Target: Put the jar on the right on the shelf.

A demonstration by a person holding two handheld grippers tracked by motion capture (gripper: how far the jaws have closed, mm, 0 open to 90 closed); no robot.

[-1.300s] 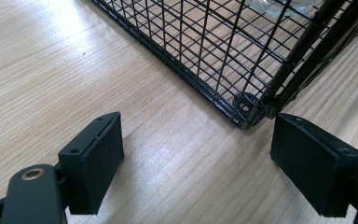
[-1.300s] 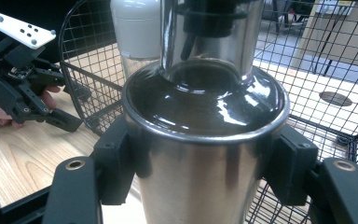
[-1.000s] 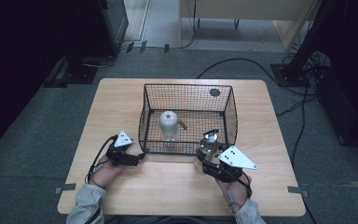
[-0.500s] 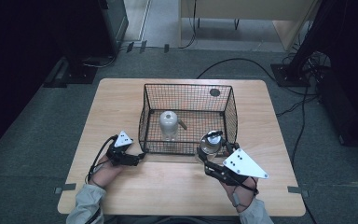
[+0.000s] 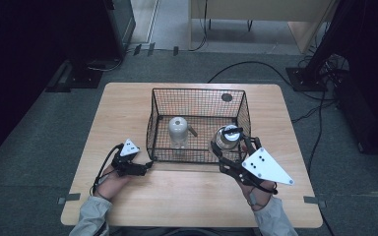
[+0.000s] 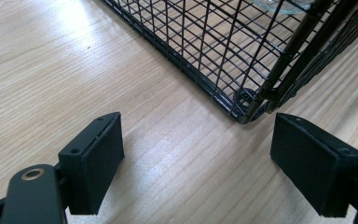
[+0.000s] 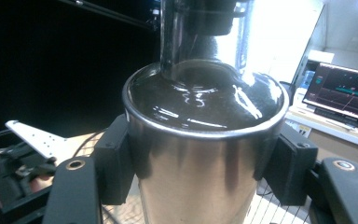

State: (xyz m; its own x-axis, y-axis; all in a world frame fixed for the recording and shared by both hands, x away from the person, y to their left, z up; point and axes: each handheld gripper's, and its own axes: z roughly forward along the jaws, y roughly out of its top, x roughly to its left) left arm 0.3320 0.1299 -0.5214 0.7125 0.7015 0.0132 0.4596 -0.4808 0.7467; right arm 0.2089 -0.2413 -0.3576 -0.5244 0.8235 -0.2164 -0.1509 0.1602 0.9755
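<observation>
Steel flask (image 7: 205, 154), upright, sits clamped in the right gripper (image 5: 231, 147) at the basket's (image 5: 199, 93) near right corner, above its rim. At the near left corner the left gripper (image 6: 196, 168) rests open and empty, farther from the flask.

Grey sleeves (image 5: 94, 212) cover both forearms; each black two-jaw gripper (image 5: 132, 166) carries a white three-cornered plate (image 5: 266, 165) with dark dots.
</observation>
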